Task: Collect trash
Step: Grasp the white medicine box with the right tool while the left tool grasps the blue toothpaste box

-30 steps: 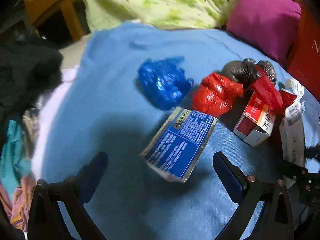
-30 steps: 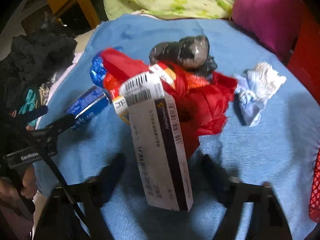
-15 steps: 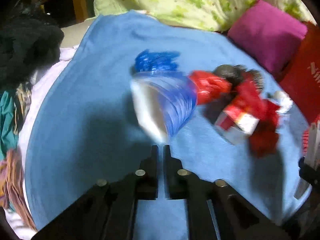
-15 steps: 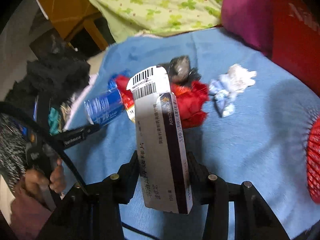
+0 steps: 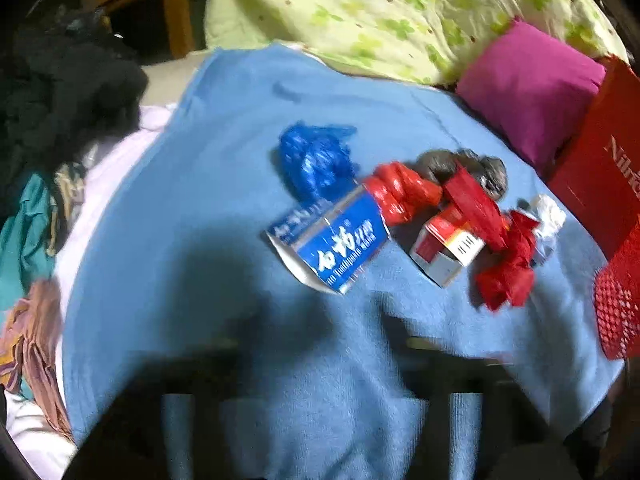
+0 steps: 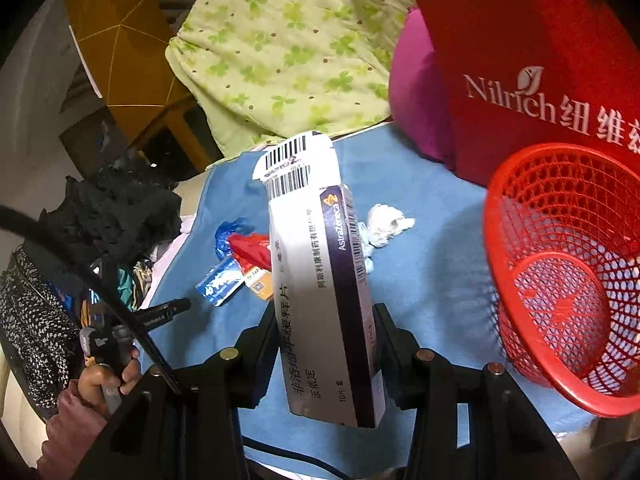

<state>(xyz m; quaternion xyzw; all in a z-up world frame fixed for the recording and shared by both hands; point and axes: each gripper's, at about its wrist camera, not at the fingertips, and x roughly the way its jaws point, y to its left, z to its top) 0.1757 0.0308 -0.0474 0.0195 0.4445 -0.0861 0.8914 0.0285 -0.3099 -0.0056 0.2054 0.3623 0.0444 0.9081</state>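
Right wrist view: my right gripper (image 6: 326, 356) pinches the tall white-and-purple cardboard medicine box (image 6: 320, 280); next, swing right and release over the red plastic mesh basket (image 6: 520, 216); my left gripper (image 5: 320, 356) is opening, empty.

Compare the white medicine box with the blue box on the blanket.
The white medicine box is long, slim, upright and clamped in the right gripper; the blue box is shorter and lies flat on the blue blanket, held by nothing. Both are printed cardboard cartons with an end flap open.
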